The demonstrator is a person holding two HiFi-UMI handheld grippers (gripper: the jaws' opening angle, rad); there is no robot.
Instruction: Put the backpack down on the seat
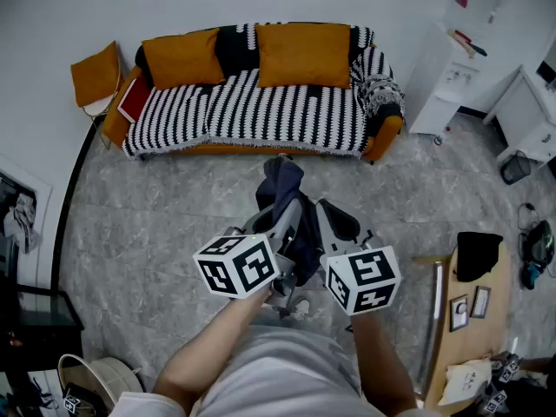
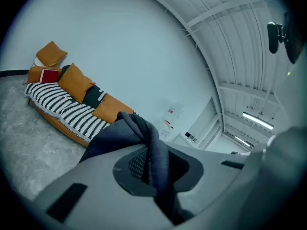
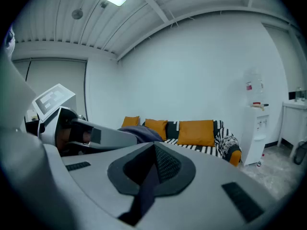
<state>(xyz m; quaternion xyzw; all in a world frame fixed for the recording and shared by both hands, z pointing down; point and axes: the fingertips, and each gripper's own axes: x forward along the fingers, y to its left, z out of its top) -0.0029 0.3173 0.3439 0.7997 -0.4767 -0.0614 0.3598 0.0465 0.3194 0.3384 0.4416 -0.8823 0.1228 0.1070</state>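
Note:
A dark navy backpack [image 1: 283, 188] hangs above the grey floor, a short way in front of the sofa [image 1: 261, 102]. The sofa has a black-and-white striped cover and orange cushions [image 1: 302, 52]. My left gripper [image 1: 287, 220] is shut on a fold of the backpack's fabric [image 2: 152, 145], which runs up between its jaws. My right gripper [image 1: 332, 224] is shut on a dark strap [image 3: 146, 188] of the same bag. Both grippers sit side by side, the bag hanging forward of them. In the right gripper view the left gripper [image 3: 91, 135] shows at the left, with the bag's top [image 3: 141, 134] beyond it.
A red book [image 1: 135, 99] lies at the sofa's left end, beside an orange cushion on a small chair [image 1: 95, 75]. A white cabinet [image 1: 441, 81] and white desk [image 1: 528, 115] stand at the right. A wooden table [image 1: 465, 328] is at the lower right, a basket [image 1: 100, 379] at the lower left.

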